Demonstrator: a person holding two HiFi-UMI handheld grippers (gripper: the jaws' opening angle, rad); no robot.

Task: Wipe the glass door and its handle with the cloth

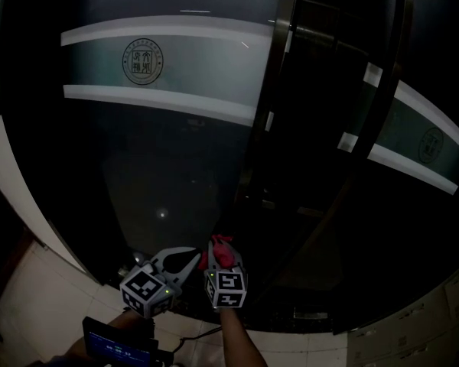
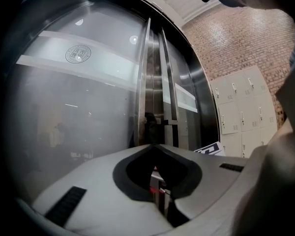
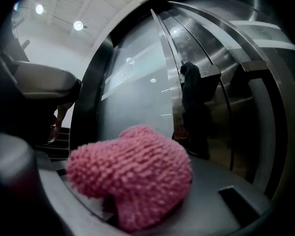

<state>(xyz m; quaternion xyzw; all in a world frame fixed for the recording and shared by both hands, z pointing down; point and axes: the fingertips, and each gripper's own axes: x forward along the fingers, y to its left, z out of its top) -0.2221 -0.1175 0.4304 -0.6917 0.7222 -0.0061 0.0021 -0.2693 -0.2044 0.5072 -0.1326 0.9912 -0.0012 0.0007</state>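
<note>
The dark glass door (image 1: 176, 151) with a frosted white band and a round emblem (image 1: 143, 60) fills the head view. Its long vertical metal handle bars (image 1: 279, 75) run down the middle. A fluffy pink cloth (image 1: 220, 251) is held low in front of the door, and my right gripper (image 1: 220, 255) is shut on it. In the right gripper view the cloth (image 3: 132, 173) bulges over the jaws, with the glass (image 3: 137, 92) and handle bar (image 3: 167, 68) ahead. My left gripper (image 1: 188, 258) is just left of the right one, shut and empty. Its tips (image 2: 156, 147) meet, pointing at the bars (image 2: 143, 82).
White lockers (image 2: 241, 117) and a brick wall (image 2: 231, 38) stand right of the door. Pale floor tiles (image 1: 38, 297) lie below it. A small lit screen (image 1: 118, 346) sits at the left forearm. Stairs with someone's leg (image 3: 59, 127) show at the left.
</note>
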